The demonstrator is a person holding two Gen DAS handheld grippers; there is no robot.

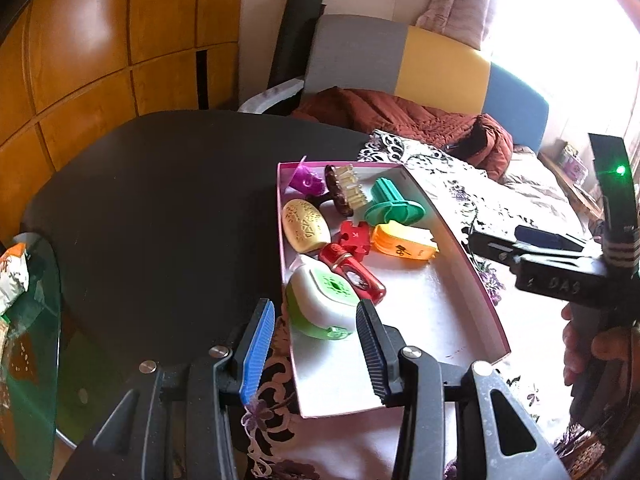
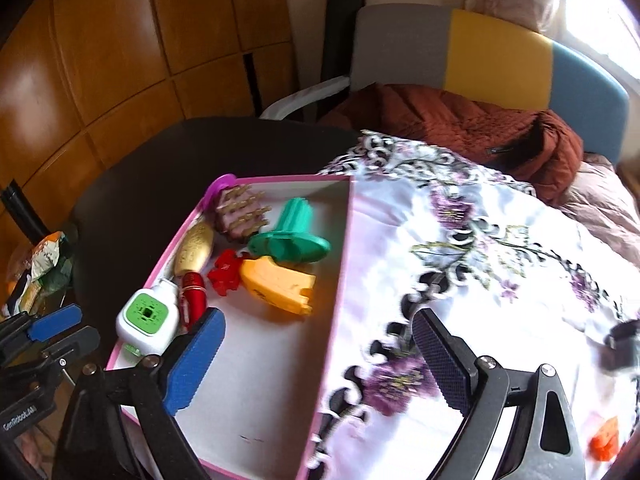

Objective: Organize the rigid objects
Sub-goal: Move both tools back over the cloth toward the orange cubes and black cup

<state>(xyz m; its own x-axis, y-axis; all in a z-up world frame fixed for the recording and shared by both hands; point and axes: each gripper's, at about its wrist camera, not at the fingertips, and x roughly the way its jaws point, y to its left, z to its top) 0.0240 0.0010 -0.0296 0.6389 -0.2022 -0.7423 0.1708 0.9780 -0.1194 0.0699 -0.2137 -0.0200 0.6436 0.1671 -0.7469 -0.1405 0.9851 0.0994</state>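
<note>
The pink-rimmed box [image 2: 344,264] sits on a flowered cloth [image 2: 500,240] over a dark table [image 1: 160,208], with its contents crowded into the far left part: a purple cup [image 1: 306,180], a bristle brush [image 1: 346,192], a green stamp-like piece [image 1: 394,204], a cream oval [image 1: 306,226], a red puzzle piece [image 1: 354,238], an orange block [image 2: 280,282], a red bottle [image 1: 354,276] and a white-and-green case [image 1: 324,300]. The right gripper [image 2: 320,360] hangs above the box's near right wall with its jaws wide apart and nothing between them; the orange block lies free just beyond. The left gripper [image 1: 316,352] straddles the box's near left corner, jaws partly apart, its pads apparently short of the white-and-green case, so it holds nothing that can be seen. At the cloth's near right edge lie a small orange piece [image 2: 606,442] and a blurred dark object [image 2: 622,344], probably the next pickups. To do this well, the right gripper should swing clear of the box wall, come down squarely over one piece, and close across its narrow sides. Readable writing: "GenRobot.AI" on the left gripper's body and "DAS" on the right one's; the orange block's print is too small to read.
</note>
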